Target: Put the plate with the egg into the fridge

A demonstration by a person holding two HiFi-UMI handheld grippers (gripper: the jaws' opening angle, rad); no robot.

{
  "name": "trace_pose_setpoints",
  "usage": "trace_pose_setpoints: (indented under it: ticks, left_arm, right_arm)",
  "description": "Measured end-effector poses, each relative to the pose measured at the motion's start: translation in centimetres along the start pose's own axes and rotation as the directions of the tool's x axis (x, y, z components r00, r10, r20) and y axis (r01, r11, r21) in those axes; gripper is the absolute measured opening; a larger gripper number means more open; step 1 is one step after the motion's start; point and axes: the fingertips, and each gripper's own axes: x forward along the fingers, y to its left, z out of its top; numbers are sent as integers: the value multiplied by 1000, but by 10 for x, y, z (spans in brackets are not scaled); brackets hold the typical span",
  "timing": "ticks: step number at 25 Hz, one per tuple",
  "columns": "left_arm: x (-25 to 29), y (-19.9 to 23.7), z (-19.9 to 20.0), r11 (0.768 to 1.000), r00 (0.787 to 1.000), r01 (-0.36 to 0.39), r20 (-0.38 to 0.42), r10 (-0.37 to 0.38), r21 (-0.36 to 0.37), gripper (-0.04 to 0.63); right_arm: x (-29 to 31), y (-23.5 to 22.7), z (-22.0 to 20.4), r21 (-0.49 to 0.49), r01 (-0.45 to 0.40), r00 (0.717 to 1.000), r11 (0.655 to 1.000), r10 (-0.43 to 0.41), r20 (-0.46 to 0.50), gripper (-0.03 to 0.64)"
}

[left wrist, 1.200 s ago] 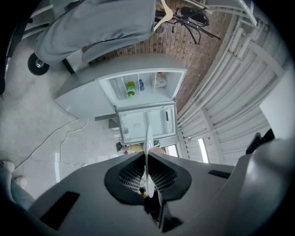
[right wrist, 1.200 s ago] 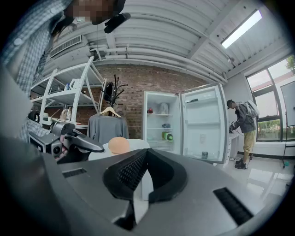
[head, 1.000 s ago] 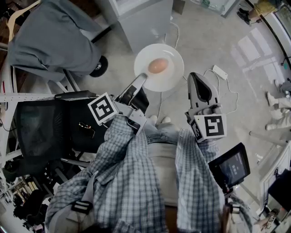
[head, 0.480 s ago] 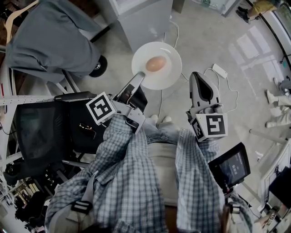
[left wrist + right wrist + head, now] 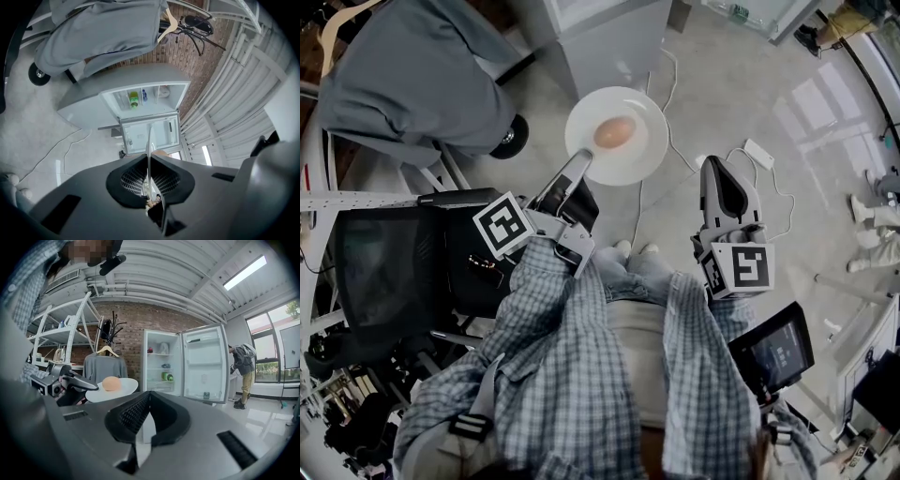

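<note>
Step in hand: transport; by my reading the plate is being carried through the air towards the fridge and has not yet reached it
Left gripper (image 5: pixel 582 163): jaws clenched on the near rim of the plate (image 5: pixel 643 156); the left gripper view shows that rim edge-on between the two pads
Right gripper (image 5: pixel 720 167): jaws pressed together with nothing between them; it is held to the right of the plate, apart from it
Plate: white and shallow, gripped at one edge only, held out roughly level in front of the person above the floor (image 5: pixel 741 84)
Egg (image 5: pixel 614 131): lies loose near the middle of the plate, touching no gripper
Fridge (image 5: pixel 161 359): stands ahead of both grippers with its door (image 5: pixel 204 364) swung wide; a green container (image 5: pixel 165 376) and a few small items sit on the lit shelves, with bare shelf beside them
Progress: grasp and lift appear complete; approach, placement and release remain
Next move: likely calls for a level advance to the open compartment, sliding the plate onto a bare stretch of shelf before the left jaws let go
Hazard: a one-sided grip lets the plate tip, and the egg could roll off if it tilts
</note>
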Motion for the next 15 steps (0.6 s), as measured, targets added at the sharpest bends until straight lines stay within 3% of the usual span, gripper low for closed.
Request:
trace_pose_setpoints:
  ticks: [9, 15]
  left_arm:
    - [-20, 16, 30, 1000, 1000, -18, 2, 18, -17, 17]
    - [-10, 18, 31, 1000, 1000, -20, 5, 20, -24, 17]
  right_arm:
    - [8, 26, -6, -3, 24, 999, 1000, -24, -33, 6]
    - [10, 16, -7, -12, 27, 998, 1000, -28, -49, 6]
